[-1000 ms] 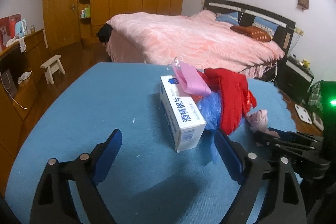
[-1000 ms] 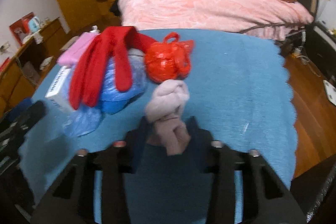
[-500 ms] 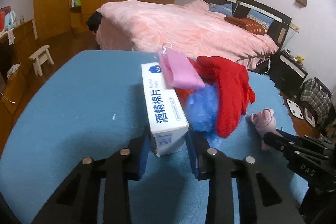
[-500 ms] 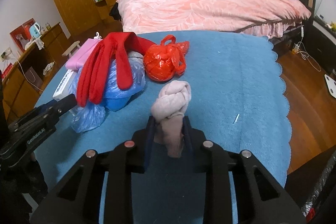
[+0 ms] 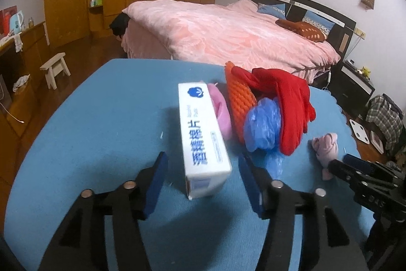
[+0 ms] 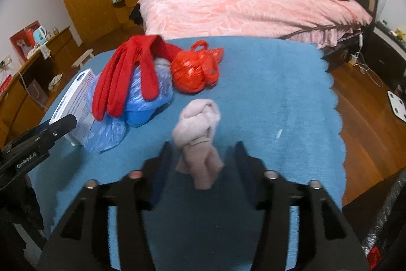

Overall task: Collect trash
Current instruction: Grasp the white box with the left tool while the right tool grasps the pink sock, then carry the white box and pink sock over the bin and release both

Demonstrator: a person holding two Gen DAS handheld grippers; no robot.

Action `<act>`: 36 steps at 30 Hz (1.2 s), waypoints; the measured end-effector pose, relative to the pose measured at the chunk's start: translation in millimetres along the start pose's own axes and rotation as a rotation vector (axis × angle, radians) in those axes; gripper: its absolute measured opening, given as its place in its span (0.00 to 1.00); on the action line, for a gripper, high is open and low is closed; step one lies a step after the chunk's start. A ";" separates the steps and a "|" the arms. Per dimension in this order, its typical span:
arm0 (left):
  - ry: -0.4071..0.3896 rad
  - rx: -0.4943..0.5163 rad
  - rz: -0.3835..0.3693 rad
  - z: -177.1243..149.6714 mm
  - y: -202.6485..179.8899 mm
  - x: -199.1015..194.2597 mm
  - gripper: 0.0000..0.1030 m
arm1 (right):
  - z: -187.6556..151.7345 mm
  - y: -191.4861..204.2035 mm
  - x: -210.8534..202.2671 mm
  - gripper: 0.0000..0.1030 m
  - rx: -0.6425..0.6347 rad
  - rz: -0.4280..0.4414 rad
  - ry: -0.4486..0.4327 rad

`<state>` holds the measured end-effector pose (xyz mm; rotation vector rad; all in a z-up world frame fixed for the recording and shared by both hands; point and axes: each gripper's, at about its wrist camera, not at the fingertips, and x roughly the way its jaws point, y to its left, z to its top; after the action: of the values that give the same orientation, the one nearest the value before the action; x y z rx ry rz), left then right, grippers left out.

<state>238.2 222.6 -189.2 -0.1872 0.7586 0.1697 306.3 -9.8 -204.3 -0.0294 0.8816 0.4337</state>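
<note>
**On the blue table: both grippers standing apart around their items**

At about 6 o'clock in the left wrist view, the left gripper (image 5: 203, 175) is straddling the near end of the white alcohol-pad box (image 5: 201, 141), and its jaws have just been opening, so the blue pads are clear of the cardboard on both sides. At 1 o'clock from the box, the pink pouch (image 5: 222, 106), orange mesh piece (image 5: 239, 103), blue plastic bag (image 5: 264, 127) and red gloves (image 5: 291, 108) are sitting heaped together on the blue table cover (image 5: 101, 118).

Further right, the right gripper (image 6: 200, 169) is bracketing the knotted pale pink cloth (image 6: 199, 128); its jaws have also just been opening, and the cloth is lying loose between them. The tied red plastic bag (image 6: 195, 73) is resting at 12 o'clock beyond it.

To regrip well, I would be squaring the box between the pads and closing low on the cloth's knot, keeping clear of the heap.
</note>
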 end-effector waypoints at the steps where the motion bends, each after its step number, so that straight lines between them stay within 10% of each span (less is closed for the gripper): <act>1: 0.002 0.002 0.004 1.1 -0.8 2.3 0.60 | 0.1 -3.3 -1.1 0.63 0.010 -0.006 -0.006; 7: 0.021 -0.013 0.018 2.1 0.0 15.8 0.58 | 6.2 -7.8 5.5 0.64 0.019 -0.001 -0.005; 14: 0.025 -0.013 0.023 1.1 2.6 14.8 0.29 | 9.0 6.5 24.6 0.52 -0.015 0.013 0.043; 19: -0.001 -0.004 0.038 -0.6 1.7 -1.3 0.29 | 8.7 9.8 21.6 0.30 -0.033 0.025 0.042; 36: -0.039 0.070 -0.033 -13.5 -52.0 -83.9 0.29 | -0.5 -4.6 -88.4 0.29 0.025 0.057 -0.104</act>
<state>180.7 162.0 -134.9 -0.1297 0.7211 0.1152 258.6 -45.6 -138.8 0.0410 0.7863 0.4729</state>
